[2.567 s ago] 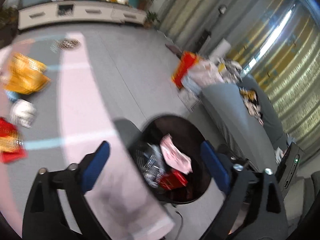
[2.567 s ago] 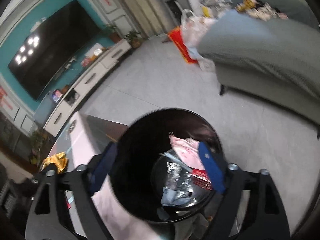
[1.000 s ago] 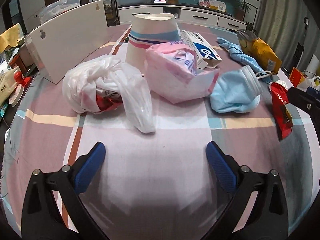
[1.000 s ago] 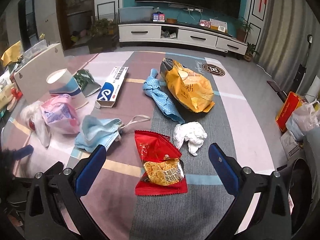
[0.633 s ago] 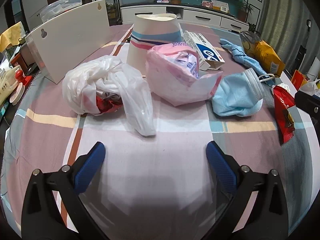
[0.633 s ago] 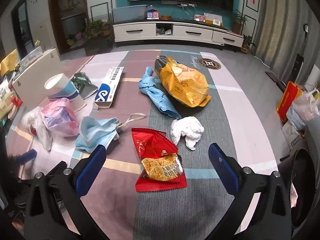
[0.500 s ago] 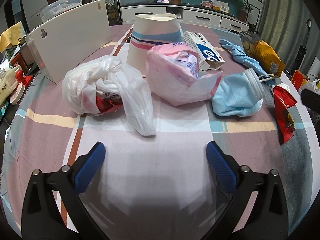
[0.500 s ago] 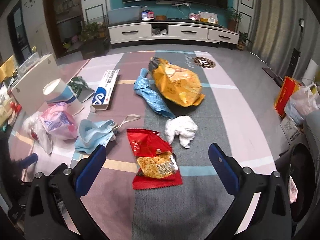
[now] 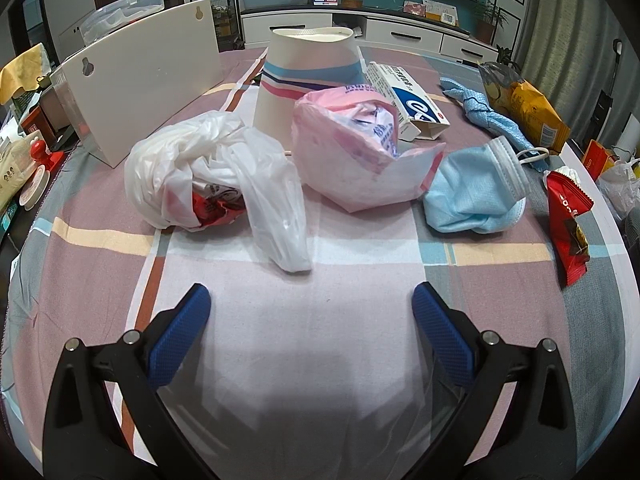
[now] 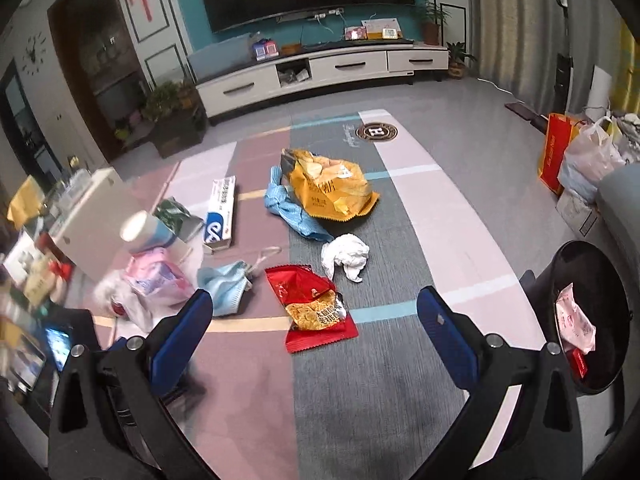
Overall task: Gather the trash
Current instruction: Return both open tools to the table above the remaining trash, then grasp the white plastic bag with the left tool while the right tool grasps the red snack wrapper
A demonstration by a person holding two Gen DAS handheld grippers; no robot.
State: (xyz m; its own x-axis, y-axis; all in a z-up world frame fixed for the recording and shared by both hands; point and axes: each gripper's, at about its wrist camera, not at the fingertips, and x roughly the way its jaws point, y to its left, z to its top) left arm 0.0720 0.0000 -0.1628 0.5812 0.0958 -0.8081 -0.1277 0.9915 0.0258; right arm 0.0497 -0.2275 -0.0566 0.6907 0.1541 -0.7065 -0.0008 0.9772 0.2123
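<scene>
Plaid tablecloth (image 9: 320, 360) strewn with trash, black bin (image 10: 600, 280) beside it

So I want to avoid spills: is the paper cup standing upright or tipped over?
Upright. The paper cup stands on its base on the tablecloth, rim up. Contents cannot be seen.

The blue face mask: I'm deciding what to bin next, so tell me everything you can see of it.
The blue face mask is a crumpled, pleated disposable one of soft light-blue fabric with a paler edge band and a white ear loop sticking out on its far side. It lies bunched up on the checked tablecloth, its near end against the pink packet, the red snack wrapper close by. Neither tool touches it.
</scene>
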